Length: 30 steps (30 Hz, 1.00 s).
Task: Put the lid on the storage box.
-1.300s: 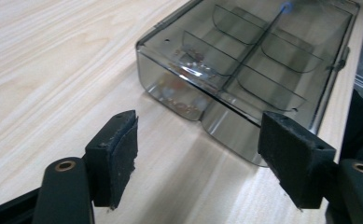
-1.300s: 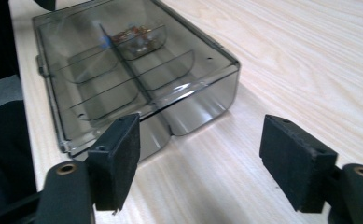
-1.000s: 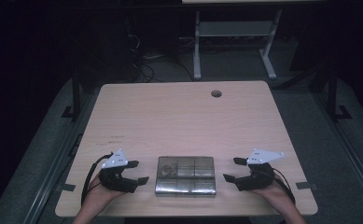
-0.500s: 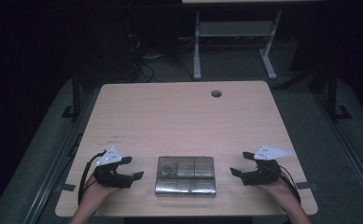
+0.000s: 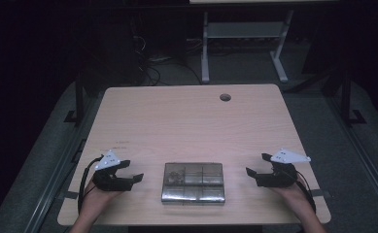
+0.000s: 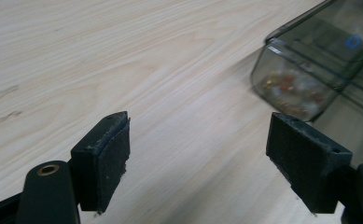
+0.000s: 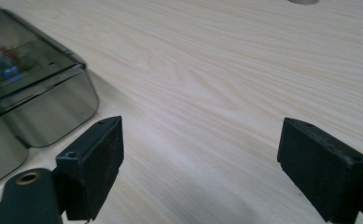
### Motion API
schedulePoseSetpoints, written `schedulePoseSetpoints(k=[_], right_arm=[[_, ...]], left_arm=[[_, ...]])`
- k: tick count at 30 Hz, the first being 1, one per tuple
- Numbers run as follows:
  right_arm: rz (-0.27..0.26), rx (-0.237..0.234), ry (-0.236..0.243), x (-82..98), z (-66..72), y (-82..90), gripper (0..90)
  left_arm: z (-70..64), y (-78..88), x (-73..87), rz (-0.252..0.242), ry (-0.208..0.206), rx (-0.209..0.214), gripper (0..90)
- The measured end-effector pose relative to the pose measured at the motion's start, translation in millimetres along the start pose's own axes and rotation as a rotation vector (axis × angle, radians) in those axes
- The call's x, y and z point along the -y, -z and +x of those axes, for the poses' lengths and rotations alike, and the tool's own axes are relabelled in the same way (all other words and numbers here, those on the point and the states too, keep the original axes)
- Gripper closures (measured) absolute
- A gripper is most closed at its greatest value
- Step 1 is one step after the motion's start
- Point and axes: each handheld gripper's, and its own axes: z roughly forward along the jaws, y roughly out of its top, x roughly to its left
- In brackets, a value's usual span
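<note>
Smoky grey see-through box (image 5: 193, 182) on pale wood-grain table (image 5: 186, 126); black claws, white top plates.

Dim, dark surroundings; table evenly lit, near box edges softly blurred

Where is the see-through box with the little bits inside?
In the high view the clear box sits at the table's near edge, between the two grippers.
</note>
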Motion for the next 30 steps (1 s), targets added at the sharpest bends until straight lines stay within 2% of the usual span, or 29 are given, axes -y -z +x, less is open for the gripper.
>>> schedulePoseSetpoints(k=[1, 2, 4, 6, 7, 9, 11, 12, 16, 19, 23, 30], right_arm=[[-0.003, 0.006, -0.011, 0.6, -1.8, -0.1, 13.9], [0.002, 0.015, -0.017, 1.0, -3.3, 0.0, 13.8], [0.002, 0.04, -0.014, 1.8, -6.7, -0.4, 13.7], [0.006, 0.058, -0.019, 2.6, -9.5, -0.7, 13.6], [0.007, 0.069, -0.02, 2.9, -10.9, -1.0, 13.6], [0.008, 0.087, -0.027, 3.7, -12.7, -1.3, 13.5], [0.003, 0.099, -0.026, 4.3, -14.4, -1.3, 13.5], [0.002, 0.101, -0.033, 4.8, -15.1, -1.6, 13.6], [0.014, 0.113, -0.04, 7.3, -19.2, -3.4, 13.6], [0.012, 0.122, -0.045, 7.7, -20.7, -3.4, 13.6], [0.009, 0.125, -0.042, 7.7, -21.0, -2.8, 13.6], [0.009, 0.124, -0.041, 7.7, -20.9, -2.6, 13.6]], left_arm=[[1.1, -0.2, 1.1, 0.0, 0.013, -0.003, 21.2], [3.5, 0.0, 1.6, 0.003, 0.004, -0.007, 21.2], [5.1, -0.1, 2.9, -0.001, 0.024, -0.012, 21.3], [7.8, 0.2, 3.6, 0.004, 0.017, -0.017, 21.2], [7.9, -0.2, 4.3, 0.002, 0.032, -0.017, 21.3], [9.7, -0.7, 5.2, 0.004, 0.029, -0.022, 21.2], [10.4, -1.5, 6.2, 0.006, 0.044, -0.026, 21.3], [11.6, -1.6, 6.3, 0.011, 0.036, -0.03, 21.3], [12.4, -3.8, 7.8, 0.017, 0.048, -0.036, 21.2], [14.2, -4.2, 8.1, 0.027, 0.035, -0.04, 21.3], [13.9, -4.9, 8.6, 0.026, 0.045, -0.045, 21.3], [14.2, -5.0, 8.7, 0.027, 0.039, -0.047, 21.3]])
